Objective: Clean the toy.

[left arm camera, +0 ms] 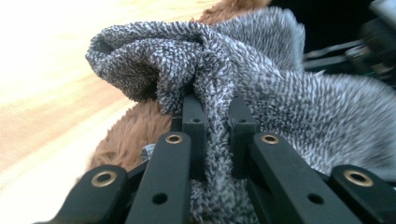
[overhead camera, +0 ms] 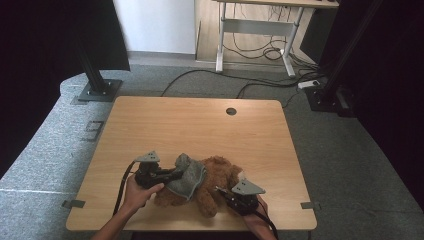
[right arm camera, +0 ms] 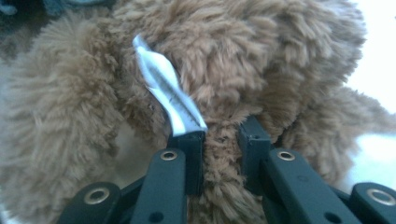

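A brown plush bear point(overhead camera: 217, 182) lies near the table's front edge with a grey fuzzy cloth point(overhead camera: 189, 176) draped over its left side. My left gripper point(overhead camera: 176, 173) comes in from the left and is shut on a fold of the grey cloth point(left arm camera: 219, 116), which is pinched between its jaws. My right gripper point(overhead camera: 222, 191) reaches the bear from the front right. In the right gripper view its jaws are shut on a tuft of the bear's brown fur point(right arm camera: 219, 149), right next to a white sewn-in label point(right arm camera: 168, 91).
The wooden table point(overhead camera: 200, 125) has a round cable hole point(overhead camera: 231, 111) near its far edge. Beyond it are grey carpet, floor cables, a black stand base point(overhead camera: 99, 91) and a white desk frame point(overhead camera: 255, 30).
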The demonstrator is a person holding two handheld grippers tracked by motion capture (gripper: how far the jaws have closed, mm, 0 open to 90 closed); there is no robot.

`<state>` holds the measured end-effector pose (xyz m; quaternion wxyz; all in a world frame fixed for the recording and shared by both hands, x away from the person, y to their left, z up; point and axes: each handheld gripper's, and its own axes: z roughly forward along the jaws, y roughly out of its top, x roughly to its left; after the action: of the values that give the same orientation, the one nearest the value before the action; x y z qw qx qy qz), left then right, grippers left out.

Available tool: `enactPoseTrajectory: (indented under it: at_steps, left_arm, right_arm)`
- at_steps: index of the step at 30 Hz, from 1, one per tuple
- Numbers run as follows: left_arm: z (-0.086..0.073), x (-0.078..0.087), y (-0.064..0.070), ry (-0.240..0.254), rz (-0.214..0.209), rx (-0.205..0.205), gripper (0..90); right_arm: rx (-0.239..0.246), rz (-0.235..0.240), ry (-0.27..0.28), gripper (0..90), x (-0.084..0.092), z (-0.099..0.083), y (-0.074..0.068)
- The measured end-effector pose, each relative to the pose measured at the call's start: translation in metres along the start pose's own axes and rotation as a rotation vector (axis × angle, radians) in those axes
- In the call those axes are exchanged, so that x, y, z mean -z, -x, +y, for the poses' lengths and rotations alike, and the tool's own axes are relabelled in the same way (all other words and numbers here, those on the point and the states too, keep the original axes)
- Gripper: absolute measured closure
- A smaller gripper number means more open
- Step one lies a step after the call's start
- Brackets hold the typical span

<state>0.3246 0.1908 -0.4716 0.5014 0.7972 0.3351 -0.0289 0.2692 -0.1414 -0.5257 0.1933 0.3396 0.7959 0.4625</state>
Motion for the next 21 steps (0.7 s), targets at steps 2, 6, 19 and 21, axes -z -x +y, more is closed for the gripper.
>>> enactPoseTrajectory:
  at_steps: [2, 6, 19, 21]
  left_arm:
    - [0.007, 0.009, 0.01, 0.029, -0.047, -0.009, 80.6]
    - [0.036, 0.007, 0.036, 0.041, -0.047, -0.097, 80.5]
    - [0.065, -0.069, 0.046, -0.088, -0.03, -0.058, 80.3]
    - [0.062, -0.066, 0.042, -0.101, -0.01, -0.048, 80.6]
  right_arm:
    - [0.01, 0.015, -0.015, 75.3, 0.0, -0.005, -0.006]
    - [0.007, 0.016, -0.022, 75.2, -0.001, -0.007, -0.009]
    - [-0.016, -0.008, -0.015, 75.0, -0.003, -0.008, -0.007]
    - [-0.018, -0.01, -0.014, 74.9, -0.003, -0.008, -0.007]
